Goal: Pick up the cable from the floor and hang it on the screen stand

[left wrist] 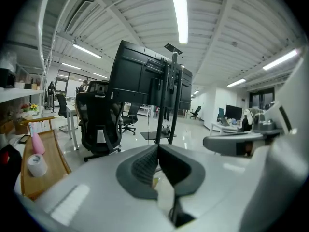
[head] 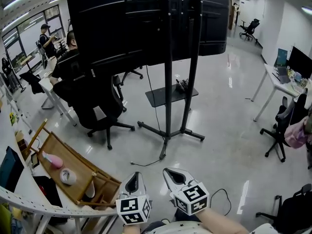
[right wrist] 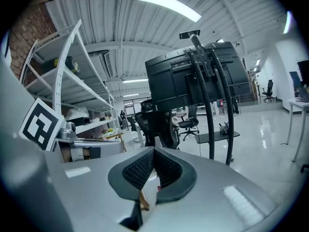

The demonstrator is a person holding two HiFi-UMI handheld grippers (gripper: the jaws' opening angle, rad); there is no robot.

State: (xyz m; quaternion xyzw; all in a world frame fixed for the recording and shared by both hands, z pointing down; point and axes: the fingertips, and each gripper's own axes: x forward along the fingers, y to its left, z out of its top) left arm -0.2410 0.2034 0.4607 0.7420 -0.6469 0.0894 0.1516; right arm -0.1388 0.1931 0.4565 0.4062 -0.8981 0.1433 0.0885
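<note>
The screen stand carries a large black screen, seen from behind, in the middle of the head view. A thin black cable lies on the glossy floor by the stand's near foot. Another black cable loop lies on the floor just right of my right gripper. Both grippers sit low at the bottom edge, well short of the stand. My left gripper and right gripper are shut with nothing between the jaws. The stand also shows ahead in the left gripper view and the right gripper view.
A black office chair stands left of the stand. A wooden rack with a pink bottle and a tape roll is at the lower left. A white desk and another chair are at the right. People sit at desks at the back left.
</note>
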